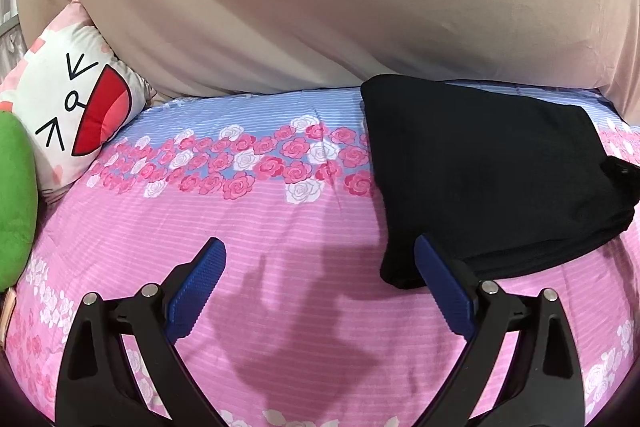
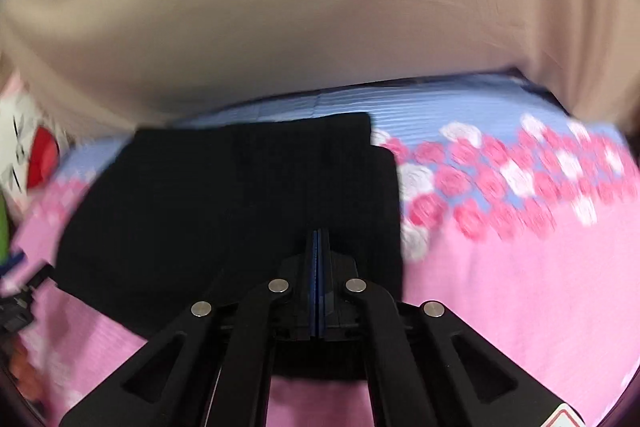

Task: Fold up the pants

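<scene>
Left hand-held gripper: spread wide, empty, hovering just beside black pants. Right hand-held gripper: pressed together over them, grip unclear. Folded on bed; soft, light, limp. Best pinched at an edge.

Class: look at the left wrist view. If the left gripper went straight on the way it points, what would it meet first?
Probably the pink striped rose-print bedsheet: the open left gripper points at bare sheet, with the folded black pants just right of its line. Depth is unclear.
</scene>
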The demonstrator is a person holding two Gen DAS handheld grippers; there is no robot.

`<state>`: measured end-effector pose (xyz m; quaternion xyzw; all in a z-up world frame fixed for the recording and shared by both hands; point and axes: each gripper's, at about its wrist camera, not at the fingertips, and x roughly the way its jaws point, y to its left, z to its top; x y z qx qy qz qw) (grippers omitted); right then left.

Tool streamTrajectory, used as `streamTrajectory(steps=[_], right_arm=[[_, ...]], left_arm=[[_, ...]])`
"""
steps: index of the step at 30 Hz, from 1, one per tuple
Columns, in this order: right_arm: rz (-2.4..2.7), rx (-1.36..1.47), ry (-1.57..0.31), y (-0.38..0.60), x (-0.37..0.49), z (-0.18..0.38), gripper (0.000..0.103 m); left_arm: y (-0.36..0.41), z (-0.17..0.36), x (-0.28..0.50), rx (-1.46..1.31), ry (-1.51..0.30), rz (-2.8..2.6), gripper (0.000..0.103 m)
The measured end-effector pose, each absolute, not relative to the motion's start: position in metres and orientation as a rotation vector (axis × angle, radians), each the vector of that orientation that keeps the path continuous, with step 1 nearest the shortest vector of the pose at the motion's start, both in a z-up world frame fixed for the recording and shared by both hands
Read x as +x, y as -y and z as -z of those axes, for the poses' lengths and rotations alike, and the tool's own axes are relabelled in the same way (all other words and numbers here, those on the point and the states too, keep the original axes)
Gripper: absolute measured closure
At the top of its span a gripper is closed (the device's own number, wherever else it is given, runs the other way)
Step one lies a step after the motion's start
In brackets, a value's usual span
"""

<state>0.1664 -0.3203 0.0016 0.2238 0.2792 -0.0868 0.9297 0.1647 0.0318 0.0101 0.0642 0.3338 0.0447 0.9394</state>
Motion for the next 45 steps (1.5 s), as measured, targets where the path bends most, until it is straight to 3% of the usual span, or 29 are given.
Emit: streamTrajectory(steps=[4,8,12,18,20,26,29,35,37,39,45], right_arm=[[0.138,0.465,-0.529,0.309,0.132,-0.014,0.098],[0.177,0.434,-0.576,0.306,0.124,0.015,0.103],[0.175,0.437,-0.518,0.3,0.106,-0.005,0.101],[0.209,0.42,-0.594,0.299,0.113,0.013,0.103],[0.207,0.427,-0.544,0.295,0.099,0.002,0.096],[0.184,0.459,-0.544,0.286,0.079,0.009,0.095],[0.111,0.446,-0.575,0.271,0.089,0.013,0.087],[-0.145,0.445,-0.631,0.22,0.131,0.002,0.086],[-0.238,0.427,-0.649,0.194,0.152,-0.007,0.079],[-0.311,0.411,-0.666,0.171,0.17,-0.011,0.058],[-0.342,0.381,-0.68,0.118,0.227,-0.013,0.057]], left_arm=[[-0.027,-0.012,0.161,0.13,-0.682,-0.08,0.01],[-0.02,-0.015,0.155,0.124,-0.68,-0.068,0.01],[-0.015,-0.017,0.149,0.11,-0.681,-0.061,0.01],[-0.01,-0.015,0.147,0.085,-0.699,-0.063,0.01],[-0.011,-0.015,0.144,0.08,-0.699,-0.065,0.01],[-0.016,-0.007,0.136,0.063,-0.715,-0.062,0.01],[-0.017,0.0,0.135,0.078,-0.726,-0.075,0.01],[-0.047,0.0,0.145,0.097,-0.713,-0.233,0.01],[-0.065,-0.003,0.147,0.053,-0.717,-0.258,0.01],[-0.081,-0.005,0.148,0.026,-0.72,-0.291,0.01],[-0.113,-0.008,0.15,0.0,-0.733,-0.344,0.01]])
